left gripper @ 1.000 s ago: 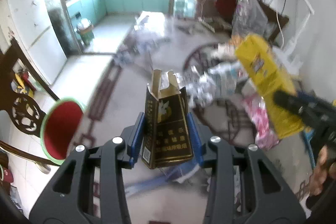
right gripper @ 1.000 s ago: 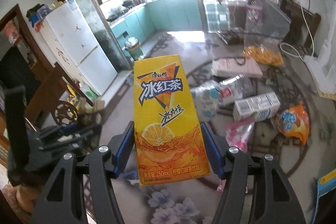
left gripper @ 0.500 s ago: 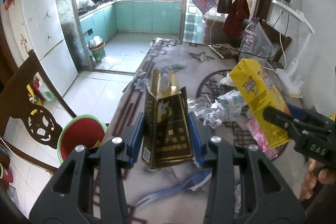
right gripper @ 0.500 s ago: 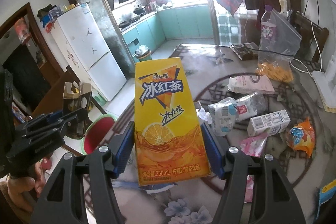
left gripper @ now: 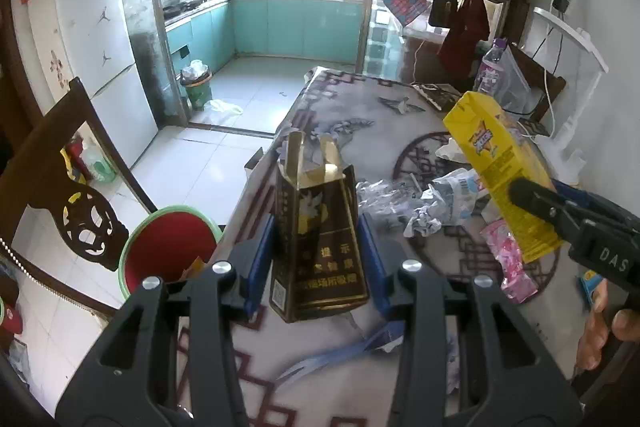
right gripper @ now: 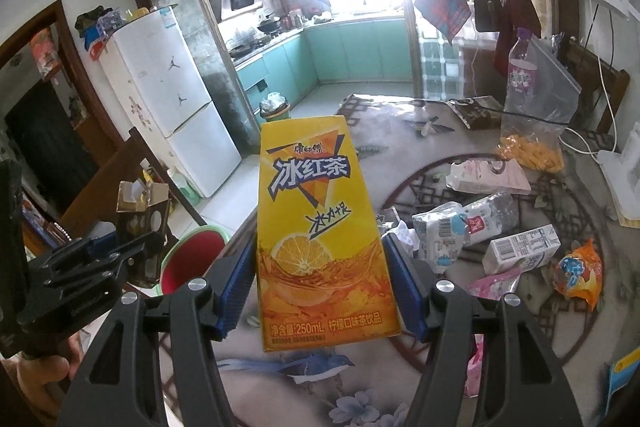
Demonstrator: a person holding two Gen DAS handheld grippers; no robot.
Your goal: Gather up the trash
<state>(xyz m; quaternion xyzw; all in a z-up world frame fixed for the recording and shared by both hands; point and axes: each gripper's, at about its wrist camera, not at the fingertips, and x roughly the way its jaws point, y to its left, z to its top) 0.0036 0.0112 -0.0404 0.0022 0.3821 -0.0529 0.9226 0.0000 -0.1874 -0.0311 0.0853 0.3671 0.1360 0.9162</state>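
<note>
Trash sits in both grippers: the left gripper (left gripper: 317, 247) has its blue pads pressed on the sides of a dark brown and gold carton (left gripper: 319, 243) with its top flaps torn open, held upright between the fingers. The right gripper (right gripper: 320, 287) clamps a yellow iced-tea carton (right gripper: 322, 235) the same way, label facing the camera. Beyond the left fingers and to their left stands a red bin with a green rim (left gripper: 168, 251) on the floor, just beside the table (left gripper: 360, 123). Past the right fingers lie crumpled wrappers (right gripper: 460, 227), a white box (right gripper: 520, 247) and what looks like an orange snack bag (right gripper: 580, 273)
</note>
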